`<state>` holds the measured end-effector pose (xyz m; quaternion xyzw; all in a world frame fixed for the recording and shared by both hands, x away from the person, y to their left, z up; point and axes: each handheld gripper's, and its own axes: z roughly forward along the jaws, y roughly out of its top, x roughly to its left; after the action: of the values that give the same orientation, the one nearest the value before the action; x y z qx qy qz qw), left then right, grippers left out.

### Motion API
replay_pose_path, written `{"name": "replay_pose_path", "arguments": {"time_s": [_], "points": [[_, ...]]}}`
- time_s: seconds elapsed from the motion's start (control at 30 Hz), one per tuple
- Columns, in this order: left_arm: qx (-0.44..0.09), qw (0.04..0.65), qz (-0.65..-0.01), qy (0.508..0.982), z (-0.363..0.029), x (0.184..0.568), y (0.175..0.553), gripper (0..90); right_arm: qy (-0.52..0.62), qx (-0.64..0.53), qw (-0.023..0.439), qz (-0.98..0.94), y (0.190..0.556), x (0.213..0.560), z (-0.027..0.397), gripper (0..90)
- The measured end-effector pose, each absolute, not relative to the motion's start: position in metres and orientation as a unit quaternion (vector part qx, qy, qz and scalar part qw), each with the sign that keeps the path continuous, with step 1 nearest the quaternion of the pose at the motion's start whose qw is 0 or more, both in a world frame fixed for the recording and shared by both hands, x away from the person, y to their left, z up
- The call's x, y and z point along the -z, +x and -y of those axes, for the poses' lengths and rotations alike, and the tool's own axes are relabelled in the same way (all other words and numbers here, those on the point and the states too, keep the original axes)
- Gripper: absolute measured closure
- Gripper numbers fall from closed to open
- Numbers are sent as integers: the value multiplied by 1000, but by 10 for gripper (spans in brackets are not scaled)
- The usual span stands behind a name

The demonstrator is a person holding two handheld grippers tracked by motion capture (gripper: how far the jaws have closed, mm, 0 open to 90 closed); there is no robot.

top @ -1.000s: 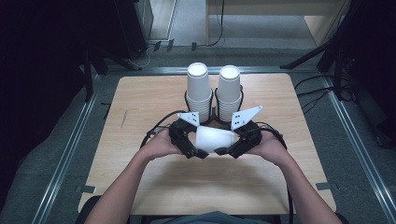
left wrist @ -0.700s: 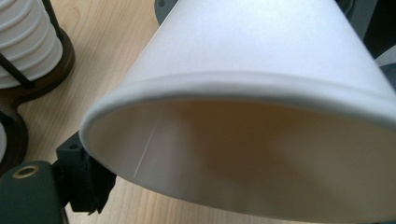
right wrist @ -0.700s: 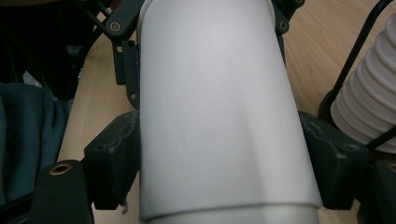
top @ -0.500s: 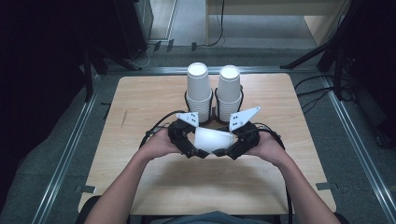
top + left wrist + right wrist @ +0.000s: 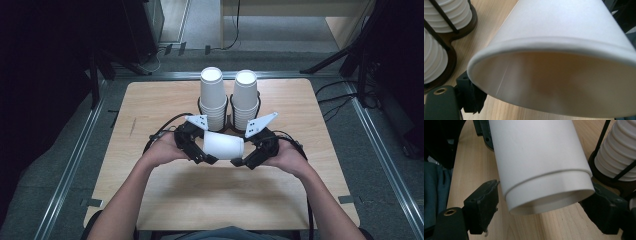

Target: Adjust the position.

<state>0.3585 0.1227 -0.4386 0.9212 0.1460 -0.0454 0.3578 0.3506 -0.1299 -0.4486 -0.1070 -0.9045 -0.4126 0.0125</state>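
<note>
Holding a white paper cup (image 5: 223, 145) sideways above the table (image 5: 165, 105), we grip its mouth with our left gripper (image 5: 202, 150); our right gripper (image 5: 243, 159) has just been opening, jaws flanking its base.

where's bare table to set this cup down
Bare wood lies along the table's left edge, its right edge, and the near strip between the forearms. It is crowded mid-back: two cup stacks in their holder stand right behind the held cup.
</note>
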Motion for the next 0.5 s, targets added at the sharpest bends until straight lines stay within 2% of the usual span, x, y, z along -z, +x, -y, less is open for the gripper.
{"name": "replay_pose_path", "arguments": {"time_s": [0.5], "points": [[49, 293, -141, 944, -118, 433, 368, 96, -111, 404, -7, 908, 351, 450, 130, 173]]}}
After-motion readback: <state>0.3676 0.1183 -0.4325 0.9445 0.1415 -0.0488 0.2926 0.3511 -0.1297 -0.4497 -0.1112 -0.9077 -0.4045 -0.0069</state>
